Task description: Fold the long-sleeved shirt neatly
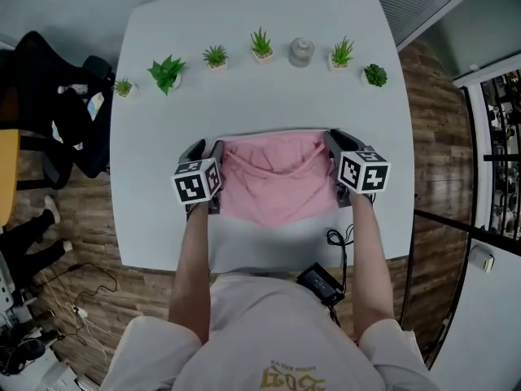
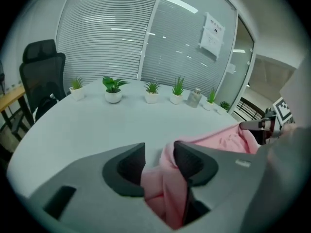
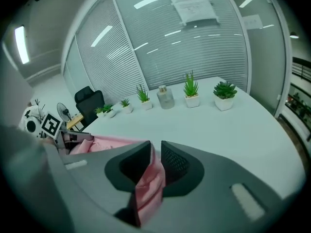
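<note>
A pink long-sleeved shirt (image 1: 273, 186) lies folded into a rough rectangle on the white table (image 1: 260, 104), near the front edge. My left gripper (image 1: 203, 149) is at the shirt's left edge. In the left gripper view its jaws (image 2: 159, 152) stand apart, with a bunch of pink cloth (image 2: 170, 188) loose between them, draped against the right pad. My right gripper (image 1: 338, 137) is at the shirt's right edge. In the right gripper view its jaws (image 3: 155, 152) are nearly together, with a fold of the pink cloth (image 3: 150, 183) filling the narrow gap.
Several small potted plants (image 1: 167, 72) and a clear bottle (image 1: 301, 51) line the table's far edge. A black device with a cable (image 1: 324, 282) lies at the front edge by my right arm. A black office chair (image 1: 57, 112) stands left of the table.
</note>
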Demonstrator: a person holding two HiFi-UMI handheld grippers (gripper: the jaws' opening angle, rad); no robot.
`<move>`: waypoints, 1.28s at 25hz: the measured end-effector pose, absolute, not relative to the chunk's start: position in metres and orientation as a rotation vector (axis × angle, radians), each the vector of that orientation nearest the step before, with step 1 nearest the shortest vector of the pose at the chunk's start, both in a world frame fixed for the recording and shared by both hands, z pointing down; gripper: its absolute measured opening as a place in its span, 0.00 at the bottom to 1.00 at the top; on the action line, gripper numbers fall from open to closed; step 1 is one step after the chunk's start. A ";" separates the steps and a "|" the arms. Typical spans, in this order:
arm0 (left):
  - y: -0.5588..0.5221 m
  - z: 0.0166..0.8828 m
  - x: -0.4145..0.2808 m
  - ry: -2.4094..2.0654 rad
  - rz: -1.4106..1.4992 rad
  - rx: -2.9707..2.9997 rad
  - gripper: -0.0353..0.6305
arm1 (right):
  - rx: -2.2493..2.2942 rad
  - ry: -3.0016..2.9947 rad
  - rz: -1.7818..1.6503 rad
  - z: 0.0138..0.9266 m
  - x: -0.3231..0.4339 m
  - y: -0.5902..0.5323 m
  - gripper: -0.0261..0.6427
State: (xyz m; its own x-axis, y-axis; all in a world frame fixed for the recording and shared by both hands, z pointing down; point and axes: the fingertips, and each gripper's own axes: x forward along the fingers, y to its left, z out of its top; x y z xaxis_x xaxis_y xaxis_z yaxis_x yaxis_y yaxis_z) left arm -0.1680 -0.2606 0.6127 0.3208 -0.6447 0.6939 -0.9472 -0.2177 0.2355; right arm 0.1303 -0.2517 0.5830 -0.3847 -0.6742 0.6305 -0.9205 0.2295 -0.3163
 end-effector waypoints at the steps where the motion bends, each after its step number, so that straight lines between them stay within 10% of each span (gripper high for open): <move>1: -0.261 0.612 -0.169 -1.392 0.606 1.953 0.35 | 1.462 -2.144 0.921 0.584 0.130 -0.252 0.14; 19: -0.254 0.571 -0.171 -1.447 0.552 2.043 0.35 | 1.455 -2.262 0.939 0.555 0.135 -0.242 0.39; 25: -0.249 0.546 -0.174 -1.526 0.551 2.107 0.45 | 1.490 -2.285 0.736 0.521 0.136 -0.229 0.36; 32: -0.213 0.517 -0.165 -1.602 0.637 2.190 0.31 | 1.593 -2.402 0.709 0.486 0.125 -0.178 0.30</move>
